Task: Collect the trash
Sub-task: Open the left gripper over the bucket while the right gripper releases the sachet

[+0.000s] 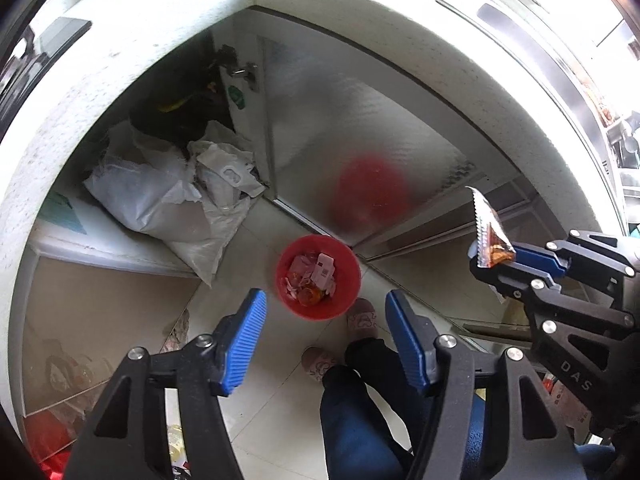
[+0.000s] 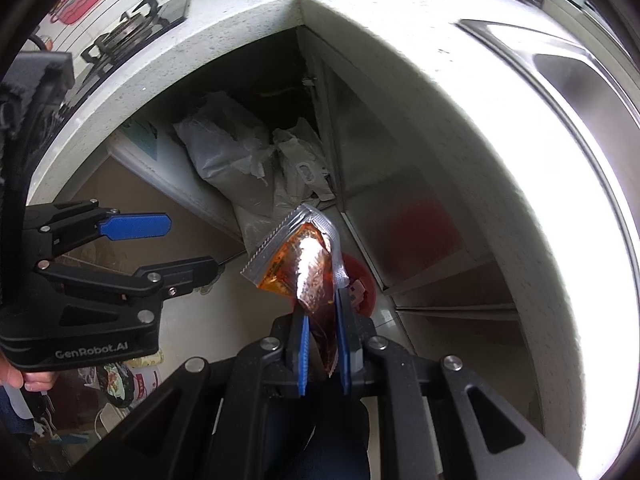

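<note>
The sauce packet (image 2: 298,264), pinched in the right hand-held gripper (image 2: 322,344), hangs above the floor beside the red bin (image 1: 318,276). The left hand-held gripper (image 1: 324,344) is spread, empty. Released off-centre, the packet could miss the bin and leak.

Kitchen corner, seen from above.
Pale speckled countertop (image 2: 460,92) wrapped around the corner, steel sink (image 2: 580,92) right, gas hob (image 2: 132,28) far left; frosted cabinet doors (image 1: 360,132) below, light tiled floor (image 1: 264,344), white sacks (image 1: 160,196) far.
</note>
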A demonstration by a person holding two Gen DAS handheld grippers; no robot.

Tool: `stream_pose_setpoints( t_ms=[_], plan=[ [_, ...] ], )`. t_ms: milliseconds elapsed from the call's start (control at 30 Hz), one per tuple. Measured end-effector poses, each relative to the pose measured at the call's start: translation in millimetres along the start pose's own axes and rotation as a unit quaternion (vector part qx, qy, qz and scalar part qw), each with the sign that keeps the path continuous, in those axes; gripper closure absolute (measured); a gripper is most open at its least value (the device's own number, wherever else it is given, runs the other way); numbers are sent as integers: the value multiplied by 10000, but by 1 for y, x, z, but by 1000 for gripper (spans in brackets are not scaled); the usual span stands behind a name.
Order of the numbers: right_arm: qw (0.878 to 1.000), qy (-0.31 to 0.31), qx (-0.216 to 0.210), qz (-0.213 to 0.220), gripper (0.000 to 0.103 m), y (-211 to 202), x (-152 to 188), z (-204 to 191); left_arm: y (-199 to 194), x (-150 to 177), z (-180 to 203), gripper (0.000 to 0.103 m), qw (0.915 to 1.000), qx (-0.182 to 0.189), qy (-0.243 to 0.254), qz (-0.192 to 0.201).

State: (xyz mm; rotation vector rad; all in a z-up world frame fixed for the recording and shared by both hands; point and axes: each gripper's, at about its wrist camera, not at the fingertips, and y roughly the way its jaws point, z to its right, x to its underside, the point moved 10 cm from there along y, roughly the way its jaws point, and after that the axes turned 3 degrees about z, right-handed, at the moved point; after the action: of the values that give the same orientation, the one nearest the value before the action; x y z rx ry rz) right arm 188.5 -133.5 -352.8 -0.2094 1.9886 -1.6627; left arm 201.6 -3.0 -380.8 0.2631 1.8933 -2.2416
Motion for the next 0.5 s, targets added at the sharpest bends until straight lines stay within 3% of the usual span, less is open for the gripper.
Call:
stream_pose_setpoints(
  t_ms=[267, 500],
  plan=[
    [9989, -376, -165, -218, 92, 24, 3, -15, 7, 12, -33, 25, 9988, -190, -444, 114],
    [9969, -566, -227, -493, 92, 58, 9, -17, 27, 18, -56, 0, 9967, -252, -731, 240]
  ],
)
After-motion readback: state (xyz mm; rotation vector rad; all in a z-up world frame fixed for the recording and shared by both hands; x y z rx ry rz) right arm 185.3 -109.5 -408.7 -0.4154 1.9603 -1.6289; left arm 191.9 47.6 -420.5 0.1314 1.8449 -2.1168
